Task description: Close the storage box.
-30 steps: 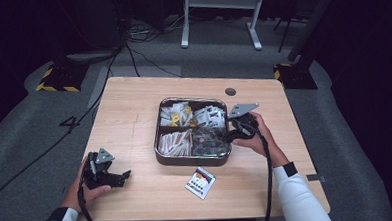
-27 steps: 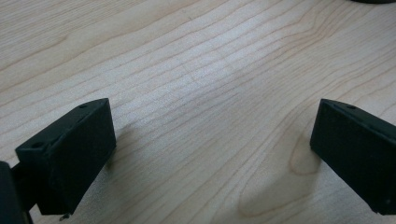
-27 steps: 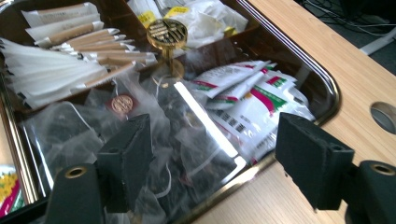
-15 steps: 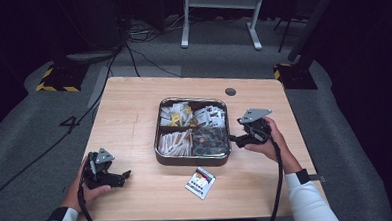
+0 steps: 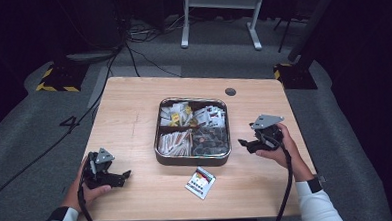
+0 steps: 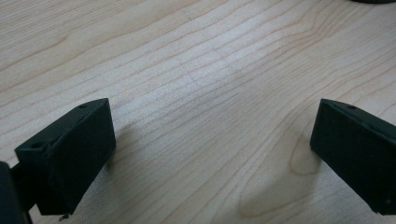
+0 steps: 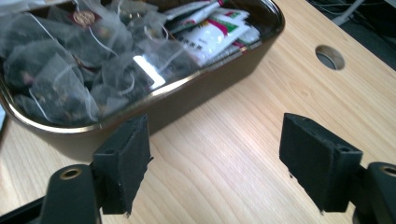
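Right gripper (image 5: 247, 143) hovers beside the dark metal divided tray (image 5: 193, 159) on the light wooden table (image 5: 134, 113), jaws wide, nothing between them. The tray lies to its left, translucent tea bags (image 7: 60, 70) nearest. Left gripper (image 5: 121, 176) rests apart, wide and empty. A small printed sachet (image 5: 200, 182) lies before the tray; its print is unreadable.

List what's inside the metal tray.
The metal tray has four compartments: mesh tea bags nearest the right gripper, white-and-red sachets behind them, more packets on the far side. Whatever lies beneath these piles is covered.
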A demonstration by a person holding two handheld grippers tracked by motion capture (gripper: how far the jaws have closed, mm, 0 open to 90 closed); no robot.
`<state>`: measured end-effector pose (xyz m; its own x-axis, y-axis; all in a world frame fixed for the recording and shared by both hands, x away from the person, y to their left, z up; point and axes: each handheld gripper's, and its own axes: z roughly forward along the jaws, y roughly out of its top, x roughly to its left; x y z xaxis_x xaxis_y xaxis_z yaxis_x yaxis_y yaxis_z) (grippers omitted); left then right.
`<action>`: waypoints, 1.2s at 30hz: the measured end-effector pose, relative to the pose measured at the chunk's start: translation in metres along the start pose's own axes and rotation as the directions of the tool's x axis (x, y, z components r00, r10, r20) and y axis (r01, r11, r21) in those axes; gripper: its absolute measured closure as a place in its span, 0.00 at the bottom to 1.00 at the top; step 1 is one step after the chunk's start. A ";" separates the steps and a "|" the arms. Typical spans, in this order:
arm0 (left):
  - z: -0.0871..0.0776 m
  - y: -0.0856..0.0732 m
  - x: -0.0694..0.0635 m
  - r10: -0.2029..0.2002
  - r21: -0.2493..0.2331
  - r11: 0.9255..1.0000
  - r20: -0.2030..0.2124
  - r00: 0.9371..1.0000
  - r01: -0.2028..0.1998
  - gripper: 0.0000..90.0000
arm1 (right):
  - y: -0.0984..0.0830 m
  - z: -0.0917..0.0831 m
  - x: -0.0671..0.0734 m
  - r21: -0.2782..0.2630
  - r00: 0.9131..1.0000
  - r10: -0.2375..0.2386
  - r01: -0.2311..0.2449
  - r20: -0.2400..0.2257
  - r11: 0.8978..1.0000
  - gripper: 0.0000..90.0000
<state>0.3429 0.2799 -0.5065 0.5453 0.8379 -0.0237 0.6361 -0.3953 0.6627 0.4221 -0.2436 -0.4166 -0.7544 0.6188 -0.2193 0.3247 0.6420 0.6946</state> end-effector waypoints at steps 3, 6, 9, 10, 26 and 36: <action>0.000 0.000 0.000 -0.001 0.000 1.000 0.001 1.000 0.001 0.00 | -0.006 -0.003 0.001 0.018 1.000 -0.006 0.005 0.019 1.000 0.28; 0.000 0.001 0.001 0.003 0.001 1.000 0.004 1.000 -0.003 0.00 | -0.013 -0.006 0.001 0.015 0.999 0.003 -0.003 0.035 1.000 0.28; 0.001 0.001 0.001 0.006 0.001 1.000 0.006 1.000 -0.006 0.00 | -0.019 -0.008 0.000 0.021 0.999 0.014 -0.015 0.042 1.000 0.28; 0.001 0.001 0.001 0.007 0.001 1.000 0.005 1.000 -0.007 0.00 | -0.021 -0.009 -0.001 0.021 0.999 0.017 -0.017 0.038 1.000 0.28; 0.001 0.001 0.001 0.006 0.001 1.000 0.005 1.000 -0.006 0.00 | -0.055 -0.013 -0.004 0.061 0.997 0.054 -0.057 0.051 0.997 0.27; 0.001 0.001 0.001 0.006 0.001 1.000 0.005 1.000 -0.006 0.00 | -0.075 -0.014 -0.002 0.097 0.995 0.064 -0.071 0.075 0.993 0.27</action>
<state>0.3449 0.2797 -0.5064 0.5516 0.8338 -0.0237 0.6335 -0.4003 0.6621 0.3913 -0.2998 -0.4589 -0.6872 0.6907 -0.2252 0.4310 0.6371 0.6391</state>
